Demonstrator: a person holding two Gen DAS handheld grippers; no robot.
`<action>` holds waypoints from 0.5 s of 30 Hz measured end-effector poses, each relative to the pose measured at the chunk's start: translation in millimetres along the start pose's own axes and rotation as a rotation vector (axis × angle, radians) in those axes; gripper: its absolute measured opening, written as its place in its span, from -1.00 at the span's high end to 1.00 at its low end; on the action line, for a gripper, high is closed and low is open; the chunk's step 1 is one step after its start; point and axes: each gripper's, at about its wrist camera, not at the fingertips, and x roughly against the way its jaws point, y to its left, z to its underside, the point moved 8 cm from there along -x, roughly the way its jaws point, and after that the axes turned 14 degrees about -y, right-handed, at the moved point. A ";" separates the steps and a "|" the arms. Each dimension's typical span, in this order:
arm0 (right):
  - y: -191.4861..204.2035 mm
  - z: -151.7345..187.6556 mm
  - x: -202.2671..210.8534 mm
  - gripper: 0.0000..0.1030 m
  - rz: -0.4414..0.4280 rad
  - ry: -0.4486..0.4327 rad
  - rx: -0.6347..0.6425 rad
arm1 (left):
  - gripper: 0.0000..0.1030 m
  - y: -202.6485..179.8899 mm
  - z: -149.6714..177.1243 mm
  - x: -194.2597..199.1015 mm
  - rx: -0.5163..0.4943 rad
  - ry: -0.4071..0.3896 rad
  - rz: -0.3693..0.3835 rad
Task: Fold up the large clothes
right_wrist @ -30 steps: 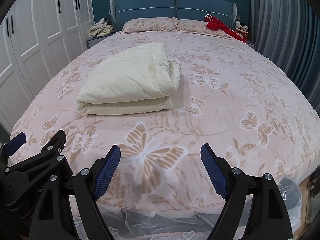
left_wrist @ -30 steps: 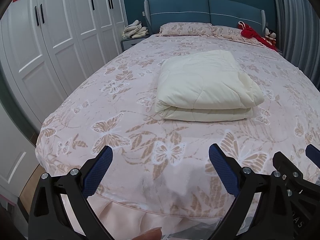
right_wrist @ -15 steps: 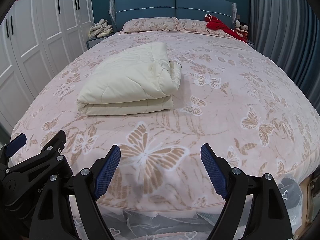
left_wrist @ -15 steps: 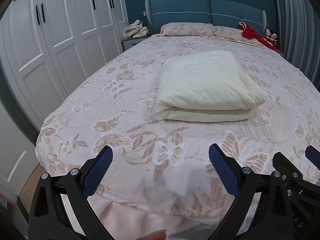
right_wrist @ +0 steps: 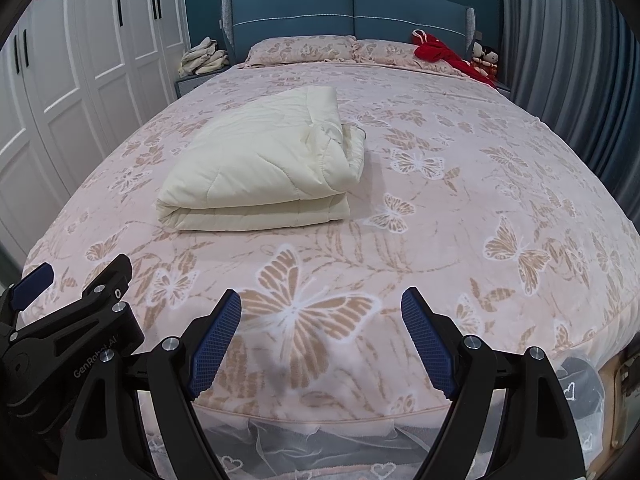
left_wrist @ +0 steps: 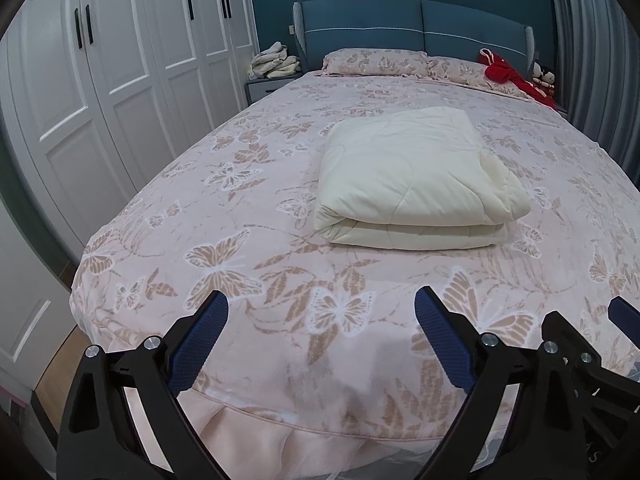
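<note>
Beyond both pairs of jaws, well apart from them, near the middle of the butterfly-print bedspread [left_wrist: 248,216]: folded cream quilt [left_wrist: 412,180], fold toward the foot of the bed. Left gripper [left_wrist: 322,332] spread wide over the bed's foot edge, nothing between the blue pads [left_wrist: 198,344], nothing touched. Right gripper [right_wrist: 320,330] likewise spread wide and empty, just beside the left. Farther off: two matching pillows [right_wrist: 300,50] against a blue headboard [right_wrist: 348,10], red cloth [right_wrist: 438,54] at the right, white wardrobe doors [left_wrist: 100,80] along the left.
</note>
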 end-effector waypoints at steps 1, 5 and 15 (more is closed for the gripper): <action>1.7 0.0 0.3 -0.56 0.001 0.000 0.000 | -0.76 -0.4 -0.3 0.3 -0.003 -0.003 -0.001; 2.9 -0.3 0.7 -0.56 0.005 0.000 -0.003 | -0.76 -2.6 -1.3 0.8 -0.024 -0.009 -0.002; 1.2 -2.9 3.3 -0.57 0.015 -0.007 -0.011 | -0.76 -5.4 -2.3 0.2 -0.031 0.000 0.003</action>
